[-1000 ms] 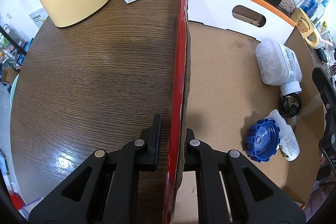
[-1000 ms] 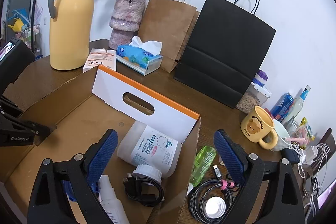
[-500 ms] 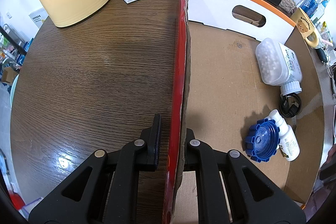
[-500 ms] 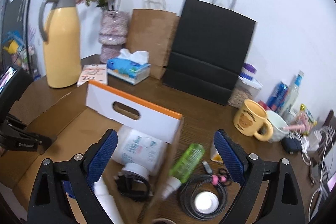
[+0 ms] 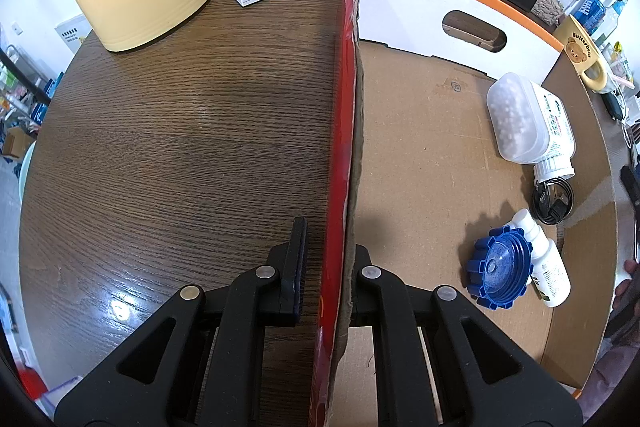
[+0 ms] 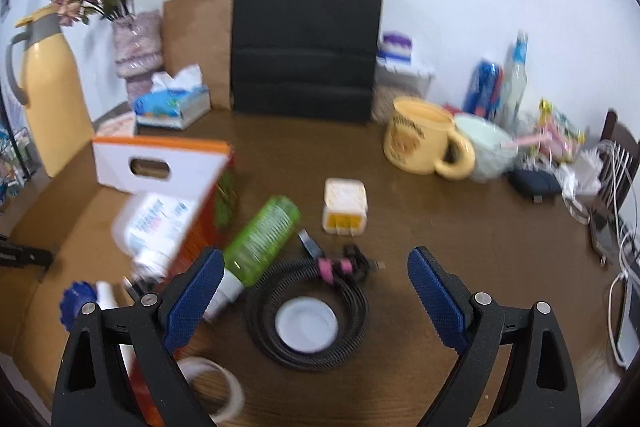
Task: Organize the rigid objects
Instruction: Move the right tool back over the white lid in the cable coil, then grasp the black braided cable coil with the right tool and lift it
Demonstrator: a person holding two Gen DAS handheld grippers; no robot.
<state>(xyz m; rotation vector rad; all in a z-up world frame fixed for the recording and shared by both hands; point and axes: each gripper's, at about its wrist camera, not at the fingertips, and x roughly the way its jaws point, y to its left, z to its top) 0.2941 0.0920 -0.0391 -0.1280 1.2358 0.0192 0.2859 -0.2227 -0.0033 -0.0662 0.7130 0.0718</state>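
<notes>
Left gripper [image 5: 334, 267]: jaws pressed together on the side wall of the cardboard box [image 5: 420, 155], one pad outside on the red printed face, one inside on the raw brown board. No shift is noted against the earlier views; the box is judged to be held steady for loading.

Right gripper [image 6: 316, 291]: jaws spread wide, nothing between the blue ribbed pads. Its view has been swung away from the box interior, which filled the lower frame a second ago, toward the loose items on the wooden surface [image 6: 460, 227] beside the box; the frame is blurred. This is read as a reach for the next item.

Beside the box, outside:
- coiled braided cable [image 6: 306, 315], black, flexible, ringed around a white round lid [image 6: 306, 323], directly under the open jaws;
- green bottle [image 6: 262, 241], translucent plastic, cylindrical, lying on its side against the box's outer corner;
- charger plug [image 6: 345, 205], pale yellow, blocky, just beyond the cable.

Inside the box, along the wall far from the clamp:
- white plastic jar [image 5: 524, 119] filled with small beads, on its side;
- small black cable coil [image 5: 552, 195];
- white spray bottle [image 5: 546, 267];
- blue ridged cap [image 5: 500, 267], touching that bottle.

Most of the box floor is bare matte corrugated board.
</notes>
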